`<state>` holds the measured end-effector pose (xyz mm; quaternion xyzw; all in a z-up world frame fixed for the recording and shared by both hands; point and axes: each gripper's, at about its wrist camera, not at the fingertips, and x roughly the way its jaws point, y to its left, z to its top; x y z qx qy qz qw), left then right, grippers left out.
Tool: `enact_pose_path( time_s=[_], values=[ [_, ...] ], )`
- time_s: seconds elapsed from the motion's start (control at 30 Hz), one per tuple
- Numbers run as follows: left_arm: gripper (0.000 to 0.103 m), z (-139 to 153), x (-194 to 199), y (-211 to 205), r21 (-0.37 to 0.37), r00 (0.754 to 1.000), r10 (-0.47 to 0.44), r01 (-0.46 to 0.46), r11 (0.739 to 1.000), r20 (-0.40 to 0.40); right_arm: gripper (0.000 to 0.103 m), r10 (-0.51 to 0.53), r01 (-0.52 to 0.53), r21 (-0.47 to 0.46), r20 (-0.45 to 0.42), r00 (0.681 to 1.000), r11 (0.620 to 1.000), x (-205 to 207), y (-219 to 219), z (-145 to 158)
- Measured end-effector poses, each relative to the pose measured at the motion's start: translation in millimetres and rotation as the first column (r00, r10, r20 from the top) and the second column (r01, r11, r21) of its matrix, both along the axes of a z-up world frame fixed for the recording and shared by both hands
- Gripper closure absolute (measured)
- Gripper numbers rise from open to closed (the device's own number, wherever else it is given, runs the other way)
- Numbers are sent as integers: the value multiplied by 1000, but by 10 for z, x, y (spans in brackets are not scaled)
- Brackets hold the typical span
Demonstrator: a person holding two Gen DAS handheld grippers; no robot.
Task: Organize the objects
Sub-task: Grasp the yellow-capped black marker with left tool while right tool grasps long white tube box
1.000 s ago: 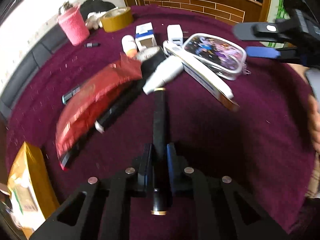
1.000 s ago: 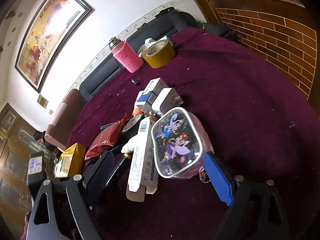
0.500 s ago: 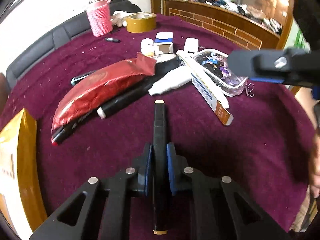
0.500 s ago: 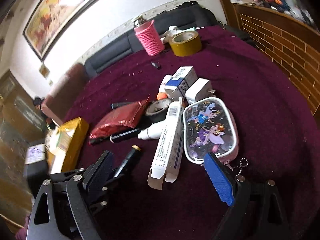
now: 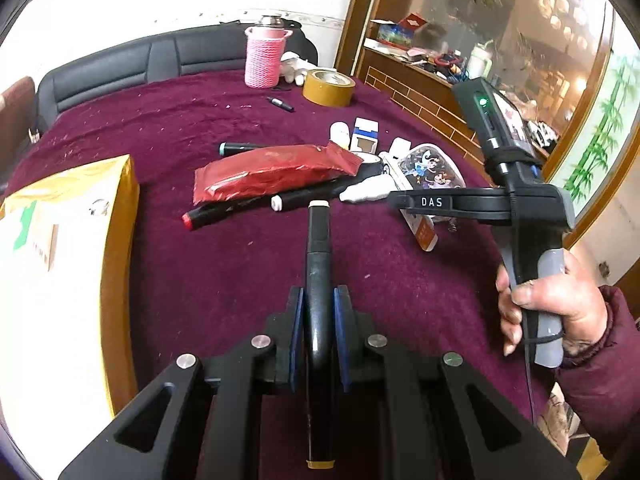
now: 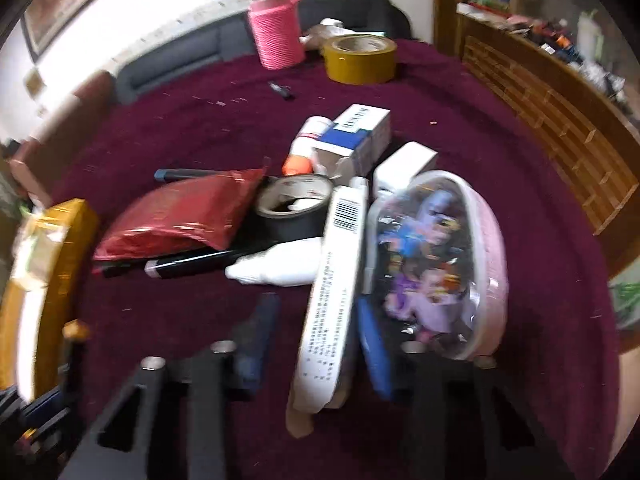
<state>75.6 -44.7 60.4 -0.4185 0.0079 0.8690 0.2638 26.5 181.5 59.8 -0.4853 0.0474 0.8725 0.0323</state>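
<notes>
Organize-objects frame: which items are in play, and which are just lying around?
In play: left gripper, shut on the black marker; right gripper, jaws have just been closing with the long white box between them, not yet gripping.
Lying about: red pouch, black tape roll, cartoon pouch, yellow tape roll, pink-wrapped bottle, gold box.

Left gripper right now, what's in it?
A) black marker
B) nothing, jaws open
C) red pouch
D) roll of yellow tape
A: the left gripper has its blue pads closed on the barrel of the black marker, whose pale cap points at the pile. The red pouch and yellow tape lie on the table.
</notes>
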Motion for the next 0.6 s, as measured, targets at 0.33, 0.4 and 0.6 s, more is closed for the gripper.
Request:
enact_pose_path(
  time_s=[0.33,0.4,0.6],
  values=[
    [89,-4,72,-214,58,1000,27,-28,998,11,78,-20,20,23,17,1000,1000,-175,25,-39],
    [89,20,113,-265,63,999,39,-39,997,3,81,-25,26,-24,19,1000,999,-98,81,-29],
    [89,85,214,-503,89,996,84,-83,993,-4,88,-37,34,-291,-4,999,956,320,410,19]
  ],
)
